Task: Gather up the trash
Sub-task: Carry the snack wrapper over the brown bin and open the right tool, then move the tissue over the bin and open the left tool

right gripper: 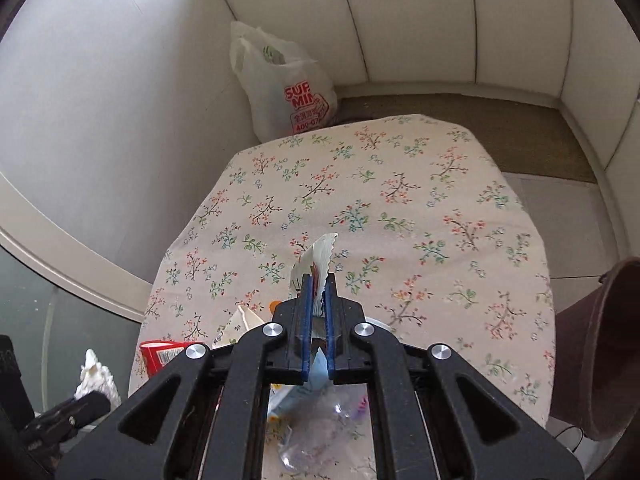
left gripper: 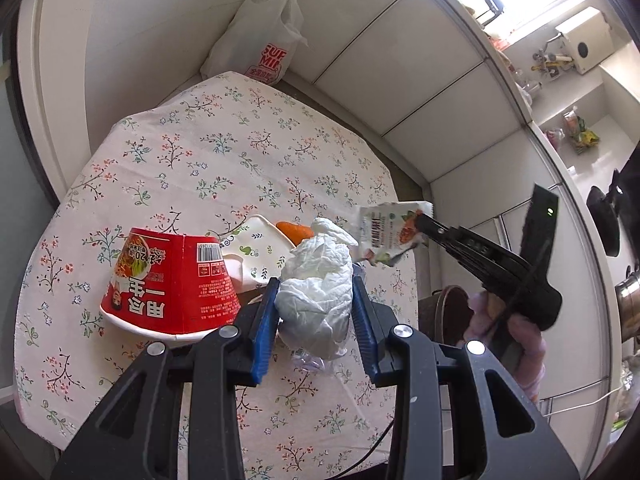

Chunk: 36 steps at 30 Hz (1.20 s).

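Small kitchen corner, floral tablecloth (left gripper: 224, 168) covering the table, white plastic bag (left gripper: 260, 32) sitting on the floor past the far edge. Left to right on the table: red noodle cup (left gripper: 172, 284) lying on its side, a white printed paper tray (left gripper: 256, 248) crumpled behind it, something orange (left gripper: 294, 230) peeking out beyond that, can't tell what.

Left gripper (left gripper: 316, 300) is clamping a crumpled white paper wad (left gripper: 316, 280) between its blue pads, lifted a bit off the cloth. Clear plastic wrap (left gripper: 308, 360) lying under it.

Right gripper (right gripper: 318, 292) is pinching a torn sachet wrapper (right gripper: 316, 260), jaws nearly closed on it, holding it above the table's right side. Brown bin (right gripper: 600, 344) is standing just off the right edge.

Step in hand, my read: both pieces picked, transfer to the bin pending. Next move is probably swinging the right one over the bin mouth before releasing; the wrapper is light and could flutter off target. Cup, tray, wrap not yet collected.
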Each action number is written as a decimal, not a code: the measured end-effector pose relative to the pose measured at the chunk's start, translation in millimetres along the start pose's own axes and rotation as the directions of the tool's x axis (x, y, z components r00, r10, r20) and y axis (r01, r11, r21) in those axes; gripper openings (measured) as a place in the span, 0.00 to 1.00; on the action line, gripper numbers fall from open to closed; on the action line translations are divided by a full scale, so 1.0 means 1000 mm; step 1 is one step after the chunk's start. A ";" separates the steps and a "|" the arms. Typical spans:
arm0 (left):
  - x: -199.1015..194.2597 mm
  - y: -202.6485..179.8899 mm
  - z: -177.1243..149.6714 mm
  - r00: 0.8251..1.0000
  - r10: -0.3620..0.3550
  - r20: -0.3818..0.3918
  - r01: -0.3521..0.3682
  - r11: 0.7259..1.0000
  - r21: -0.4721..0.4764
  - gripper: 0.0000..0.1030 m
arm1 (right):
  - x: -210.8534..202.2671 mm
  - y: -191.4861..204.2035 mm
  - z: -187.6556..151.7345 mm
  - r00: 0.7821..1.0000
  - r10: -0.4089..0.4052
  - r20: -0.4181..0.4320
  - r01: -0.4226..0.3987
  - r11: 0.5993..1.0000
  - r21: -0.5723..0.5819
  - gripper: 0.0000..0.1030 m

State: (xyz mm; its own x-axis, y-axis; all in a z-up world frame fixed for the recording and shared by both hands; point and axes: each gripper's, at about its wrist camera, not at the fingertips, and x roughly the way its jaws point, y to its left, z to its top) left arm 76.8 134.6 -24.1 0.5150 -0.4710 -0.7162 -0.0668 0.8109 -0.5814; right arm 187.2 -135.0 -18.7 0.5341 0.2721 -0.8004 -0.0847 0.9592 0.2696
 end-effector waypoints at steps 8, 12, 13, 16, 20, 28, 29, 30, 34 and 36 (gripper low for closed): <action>0.012 -0.020 -0.012 1.000 0.011 -0.018 -0.010 0.998 0.061 0.35 | -0.101 -0.057 -0.041 0.953 -0.196 0.232 0.188 0.981 0.057 0.05; 0.027 -0.026 -0.017 0.999 0.032 -0.038 -0.029 0.997 0.077 0.34 | -0.132 -0.097 -0.056 0.883 -0.349 0.315 0.324 0.937 0.131 0.05; 0.030 -0.028 -0.018 0.998 0.037 -0.042 -0.034 0.996 0.079 0.34 | -0.136 -0.105 -0.058 0.863 -0.386 0.326 0.358 0.922 0.145 0.05; 0.041 -0.034 -0.021 0.997 0.047 -0.054 -0.042 0.995 0.089 0.34 | -0.135 -0.135 -0.062 0.798 -0.504 0.331 0.469 0.864 0.183 0.05; 0.053 -0.046 -0.026 0.996 0.051 -0.068 -0.043 0.993 0.110 0.34 | -0.119 -0.165 -0.067 0.700 -0.649 0.299 0.618 0.760 0.203 0.05; 0.083 -0.072 -0.042 0.995 0.054 -0.083 -0.040 0.986 0.161 0.34 | -0.116 -0.199 -0.069 0.672 -0.704 0.229 0.664 0.710 0.233 0.45; 0.084 -0.077 -0.044 0.996 0.043 -0.080 -0.030 0.987 0.161 0.34 | -0.121 -0.199 -0.069 0.664 -0.706 0.244 0.662 0.708 0.246 0.62; 0.084 -0.081 -0.046 0.997 0.030 -0.072 -0.018 0.987 0.162 0.34 | -0.127 -0.197 -0.072 0.652 -0.713 0.258 0.665 0.701 0.259 0.73; 0.087 -0.108 -0.055 0.999 -0.021 -0.035 0.028 0.978 0.206 0.35 | -0.161 -0.205 -0.078 0.585 -0.750 0.308 0.659 0.661 0.359 0.93; 0.090 -0.125 -0.058 0.998 -0.053 -0.018 0.055 0.970 0.236 0.35 | -0.176 -0.218 -0.079 0.593 -0.749 0.296 0.633 0.661 0.403 0.93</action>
State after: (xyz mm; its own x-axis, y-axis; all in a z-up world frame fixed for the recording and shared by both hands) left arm 81.8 -29.6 -37.8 0.5027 -0.5192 -0.6912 0.1650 0.8425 -0.5128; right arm 45.3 -386.0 21.4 0.6292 -0.5792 -0.5184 0.6213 0.7755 -0.1124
